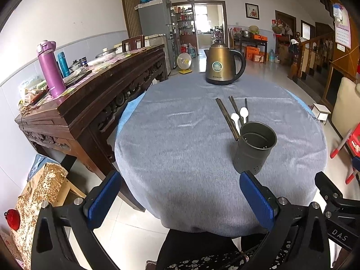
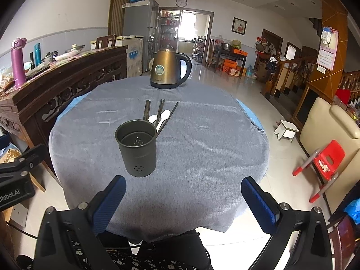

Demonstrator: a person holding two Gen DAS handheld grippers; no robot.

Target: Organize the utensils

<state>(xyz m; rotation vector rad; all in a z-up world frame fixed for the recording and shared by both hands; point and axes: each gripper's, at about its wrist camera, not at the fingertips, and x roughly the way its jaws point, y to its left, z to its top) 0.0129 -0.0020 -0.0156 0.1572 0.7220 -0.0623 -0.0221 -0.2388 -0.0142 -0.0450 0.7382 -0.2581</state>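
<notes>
A dark grey perforated utensil holder [image 1: 255, 148] [image 2: 136, 148] stands upright and empty on the round table with a grey cloth [image 1: 180, 146] [image 2: 191, 146]. Behind it lie several dark chopsticks [image 1: 226, 117] [image 2: 146, 110] and two white spoons [image 1: 244, 112] [image 2: 164, 115] flat on the cloth. My left gripper [image 1: 180, 199] is open and empty at the near table edge, left of the holder. My right gripper [image 2: 183, 202] is open and empty at the near edge, right of the holder.
A bronze electric kettle [image 1: 221, 65] [image 2: 168, 69] stands at the table's far side. A dark carved sideboard [image 1: 90, 94] [image 2: 56, 85] with a purple flask [image 1: 50, 67] stands to the left. A red child's chair [image 2: 324, 164] and cream sofa [image 2: 333, 123] stand right.
</notes>
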